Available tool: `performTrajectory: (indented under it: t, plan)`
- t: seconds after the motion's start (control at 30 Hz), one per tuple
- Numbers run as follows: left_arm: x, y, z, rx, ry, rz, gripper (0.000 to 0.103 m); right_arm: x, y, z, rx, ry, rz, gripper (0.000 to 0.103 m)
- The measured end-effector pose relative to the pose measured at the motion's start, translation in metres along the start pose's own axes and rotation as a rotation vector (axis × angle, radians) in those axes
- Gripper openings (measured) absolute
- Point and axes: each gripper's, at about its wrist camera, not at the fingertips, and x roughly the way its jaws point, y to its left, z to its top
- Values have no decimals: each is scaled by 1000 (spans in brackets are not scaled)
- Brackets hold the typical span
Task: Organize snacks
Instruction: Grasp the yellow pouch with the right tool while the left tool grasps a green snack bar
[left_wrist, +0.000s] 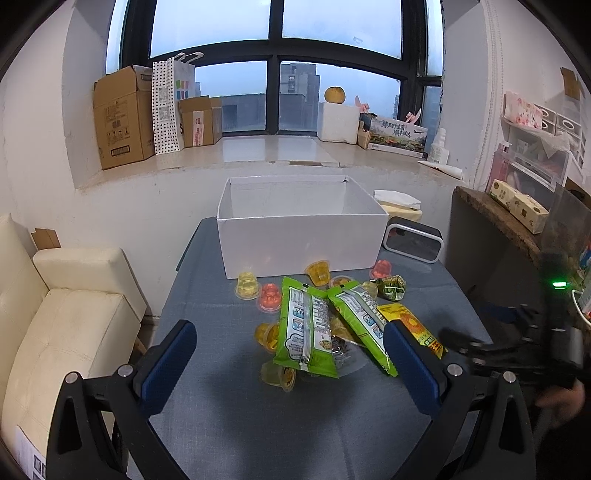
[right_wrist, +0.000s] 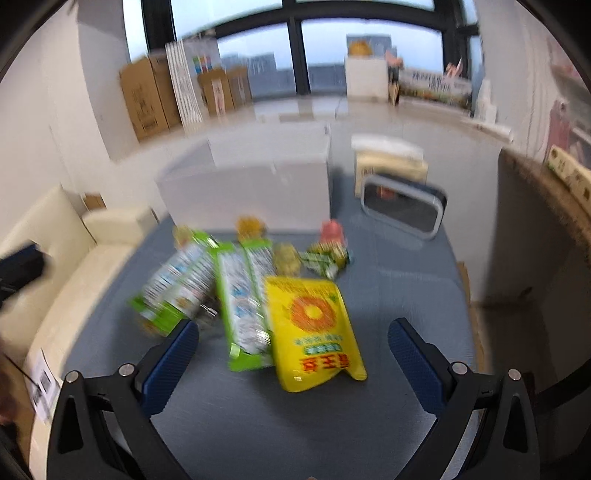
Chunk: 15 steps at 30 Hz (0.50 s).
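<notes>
Blue-grey cloth covers the table (left_wrist: 229, 424), and the white box (left_wrist: 299, 240) stands at its far end. In front of the box lies the snack pile: two green packets (left_wrist: 306, 328), a yellow packet (right_wrist: 314, 328) and small jelly cups (left_wrist: 247, 284) around them. The left gripper (left_wrist: 290, 354) hangs above the near side of the pile with its fingers wide apart, holding nothing; the green packets show between them. The right gripper (right_wrist: 293, 350) is also wide and empty, with the yellow packet between its fingers, in a blurred view.
</notes>
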Motion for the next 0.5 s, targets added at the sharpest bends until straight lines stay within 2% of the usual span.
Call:
performTrajectory:
  t: [0.1, 0.27, 0.4, 0.5]
  plan:
    - [1, 1, -2, 5, 6, 1, 103, 28, -12, -1, -6, 56, 7, 103]
    - [4, 3, -6, 8, 21, 11, 103, 65, -30, 1, 17, 120, 124, 103]
    - [9, 6, -7, 1, 35, 20, 103, 84, -39, -1, 34, 168, 181, 103]
    - [12, 6, -8, 1, 39, 16, 103, 97, -42, -4, 34, 204, 179, 103]
